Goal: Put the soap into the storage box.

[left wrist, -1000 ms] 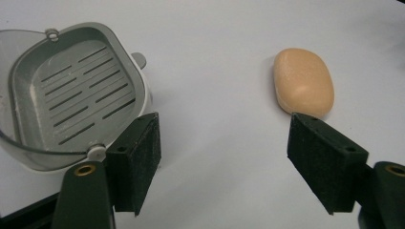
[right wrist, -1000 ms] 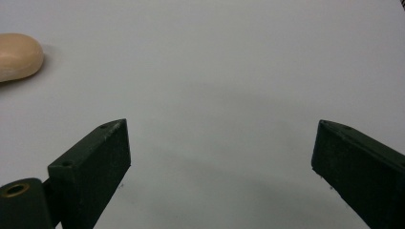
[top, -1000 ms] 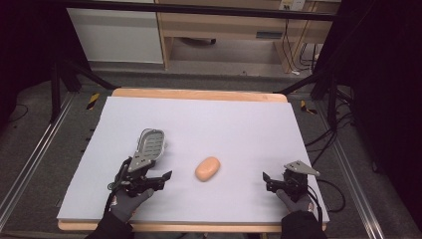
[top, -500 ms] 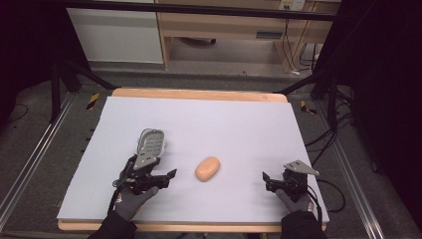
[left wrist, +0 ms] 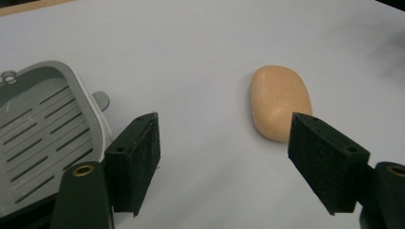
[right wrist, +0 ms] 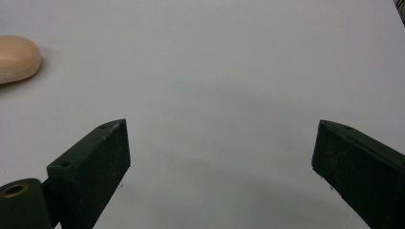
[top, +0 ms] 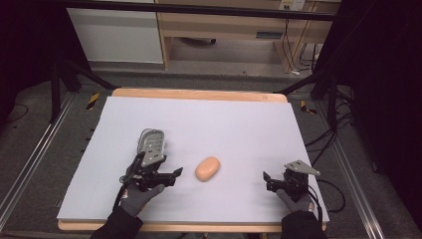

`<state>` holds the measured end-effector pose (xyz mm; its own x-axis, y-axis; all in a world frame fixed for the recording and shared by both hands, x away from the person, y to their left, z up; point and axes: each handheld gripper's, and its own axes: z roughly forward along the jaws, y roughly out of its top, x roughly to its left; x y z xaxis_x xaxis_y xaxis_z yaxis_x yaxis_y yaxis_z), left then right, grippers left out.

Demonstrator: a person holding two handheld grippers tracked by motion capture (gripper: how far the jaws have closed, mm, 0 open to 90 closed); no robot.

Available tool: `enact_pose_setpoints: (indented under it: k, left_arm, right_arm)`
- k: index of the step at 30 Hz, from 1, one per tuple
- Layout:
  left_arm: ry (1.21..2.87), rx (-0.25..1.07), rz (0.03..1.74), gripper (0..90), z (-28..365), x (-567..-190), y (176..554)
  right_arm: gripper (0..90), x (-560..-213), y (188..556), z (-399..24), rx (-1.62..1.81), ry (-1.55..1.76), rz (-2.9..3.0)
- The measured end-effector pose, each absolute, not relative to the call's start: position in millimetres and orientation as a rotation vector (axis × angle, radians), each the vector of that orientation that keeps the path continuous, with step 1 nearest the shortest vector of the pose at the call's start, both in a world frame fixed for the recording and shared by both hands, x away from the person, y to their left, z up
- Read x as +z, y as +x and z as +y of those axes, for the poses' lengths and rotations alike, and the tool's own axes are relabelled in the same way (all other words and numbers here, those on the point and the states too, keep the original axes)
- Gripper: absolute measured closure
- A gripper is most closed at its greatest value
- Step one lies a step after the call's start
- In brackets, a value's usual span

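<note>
From my seat, working left to right. A grey slotted dish (top: 151, 141) lies on the white sheet (top: 239, 119) at the near left; in the high view my left gripper (top: 166, 175) sits just in front of it, so its near end is covered by the gripper's body. The left gripper view gives the detail the overhead lacks — the dish's slots and raised rim (left wrist: 40, 129), with its corner just beside the left-hand jaw. Left jaws stand wide with nothing between them.

The soap (top: 207, 169), a peach oval bar, lies flat on the sheet right of the left gripper, near the middle of the near half. In the left gripper view the soap (left wrist: 281, 101) sits beyond the right-hand jaw, whose tip overlaps the bar's near edge; I cannot tell whether they touch. Bare sheet lies between the jaws.

My right gripper (top: 271, 180) rests near the front right corner, well apart from the soap. Its jaws are spread wide, holding nothing. In the right gripper view the soap (right wrist: 16, 58) shows at the far left edge — plain sheet ahead.

A wooden table edge (top: 199, 94) borders the sheet at the far side.
</note>
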<state>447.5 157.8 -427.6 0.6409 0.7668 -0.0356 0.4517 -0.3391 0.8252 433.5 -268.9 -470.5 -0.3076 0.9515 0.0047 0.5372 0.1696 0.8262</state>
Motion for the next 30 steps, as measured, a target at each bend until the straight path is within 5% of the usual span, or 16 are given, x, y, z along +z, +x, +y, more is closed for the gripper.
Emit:
enact_pose_setpoints:
  k: [30]
  left_arm:
    - [2.064, 0.411, 0.874, 26.0, 100, -421, 465]
  right_arm:
    - [5.9, -470, 434, -270, 1.022, 1.412, 1.921]
